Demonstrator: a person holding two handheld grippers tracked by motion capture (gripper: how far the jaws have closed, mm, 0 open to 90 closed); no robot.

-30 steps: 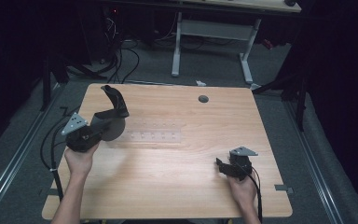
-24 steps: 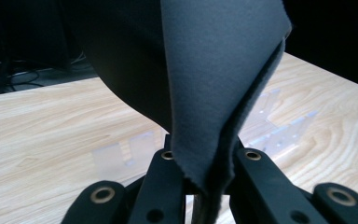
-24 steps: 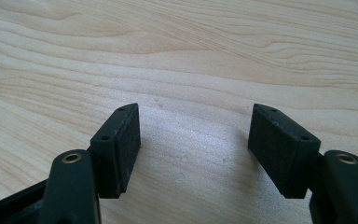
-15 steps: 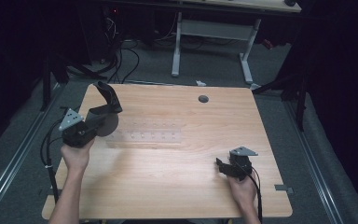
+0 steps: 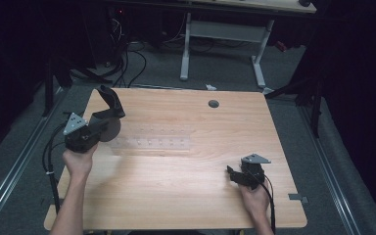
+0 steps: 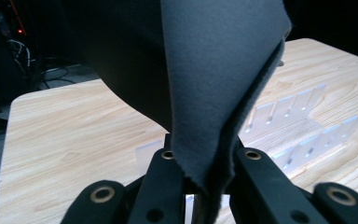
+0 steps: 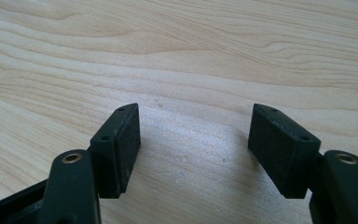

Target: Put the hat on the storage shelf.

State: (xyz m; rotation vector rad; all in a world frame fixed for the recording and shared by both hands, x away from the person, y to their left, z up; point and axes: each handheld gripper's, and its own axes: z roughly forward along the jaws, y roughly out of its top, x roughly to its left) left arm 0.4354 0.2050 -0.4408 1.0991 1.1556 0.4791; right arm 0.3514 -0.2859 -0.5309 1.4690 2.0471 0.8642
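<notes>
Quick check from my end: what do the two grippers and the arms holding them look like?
Both grippers are black. The left gripper and the right gripper each carry a grey three-cornered plate on top and trail a black cable. In the gripper views, the jaws are black bars with brass-ringed screw holes; the right one's end in flat rectangular pads. The forearms are bare, no sleeves visible.

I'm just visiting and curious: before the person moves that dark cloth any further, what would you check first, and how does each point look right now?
1. Left hand-held gripper shut on the grey cloth: ok.
2. Cloth lifted off the table: mostly ok; whether its lower edge touches cannot tell.
3. Clear plastic rack free of the cloth: cannot tell; they overlap in the high view.
4. Right hand-held gripper open with nothing between its jaws: ok.
5. Right hand-held gripper well away from the cloth: ok.
</notes>
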